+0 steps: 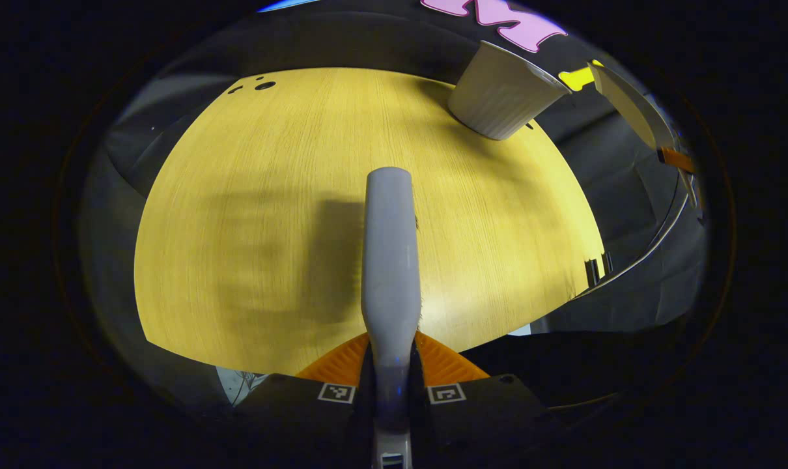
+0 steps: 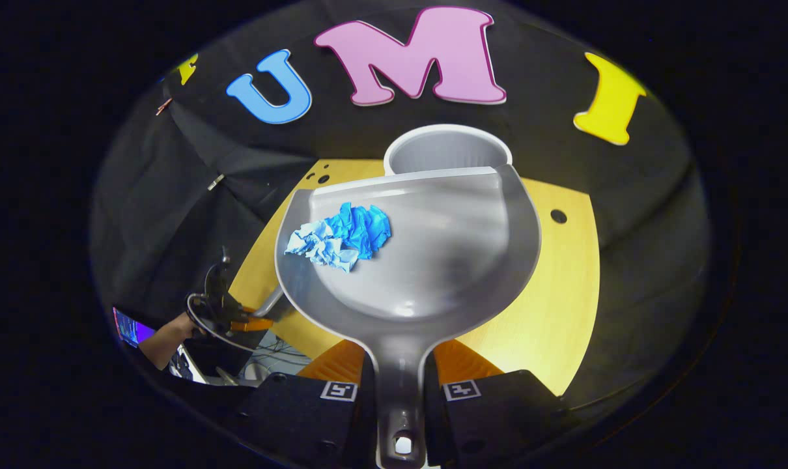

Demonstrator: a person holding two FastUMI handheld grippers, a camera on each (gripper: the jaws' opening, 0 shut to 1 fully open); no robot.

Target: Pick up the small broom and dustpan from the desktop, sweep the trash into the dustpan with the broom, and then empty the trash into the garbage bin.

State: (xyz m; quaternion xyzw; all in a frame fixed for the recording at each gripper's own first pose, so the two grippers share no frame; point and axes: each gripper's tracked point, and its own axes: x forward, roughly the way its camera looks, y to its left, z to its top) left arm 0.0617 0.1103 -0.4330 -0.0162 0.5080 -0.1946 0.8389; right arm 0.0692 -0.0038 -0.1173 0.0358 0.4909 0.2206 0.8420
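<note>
Dustpan with trash, raised before garbage bin.
Right claw (image 2: 400, 384) clamps dustpan (image 2: 433, 260) handle; blue crumpled paper (image 2: 342, 236) inside, bin (image 2: 446, 151) just beyond. Left claw (image 1: 391, 374) grips broom (image 1: 389, 260) over tabletop (image 1: 251, 215).

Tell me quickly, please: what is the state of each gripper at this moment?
Left gripper: closed on the broom handle.
Right gripper: closed on the dustpan handle; crumpled blue paper lies in the pan.
</note>
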